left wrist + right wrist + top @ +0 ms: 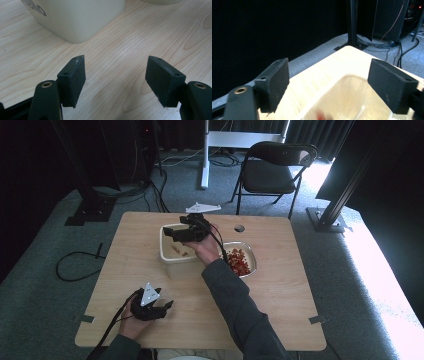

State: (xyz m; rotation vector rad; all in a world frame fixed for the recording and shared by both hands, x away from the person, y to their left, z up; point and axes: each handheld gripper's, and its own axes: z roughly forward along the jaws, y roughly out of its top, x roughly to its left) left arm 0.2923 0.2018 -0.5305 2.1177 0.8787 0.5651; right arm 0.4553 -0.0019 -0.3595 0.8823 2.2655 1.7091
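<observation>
Surface: a light wooden surface (150, 290) on grey carpet, with a round hole (239, 228) near its far edge.
Around it: a black folding chair (272, 170) stands beyond the far edge; dark curtains and black stands ring the carpet, and a loose black cable (75, 265) lies on the floor to the left.
Tub: a cream plastic tub (172, 257) stands near the middle of the surface; in the high view a few small orange-red pieces lie on its floor. In the left gripper view its rounded corner (77, 22) stands well ahead of the fingers, with bare wood between.
Bowl: a shallow metal bowl (250, 259) sits just right of the tub, holding a heap of red pieces (239, 262); the right forearm crosses its near left side.
Right gripper: the right gripper (175, 234) hangs over the tub's open top, fingers spread wide with nothing between them; a blurred red bit (321, 116) shows below in the tub.
Left gripper: the left gripper (167, 306) rests low at the near left of the surface, well apart from the tub, fingers parted and holding nothing.
</observation>
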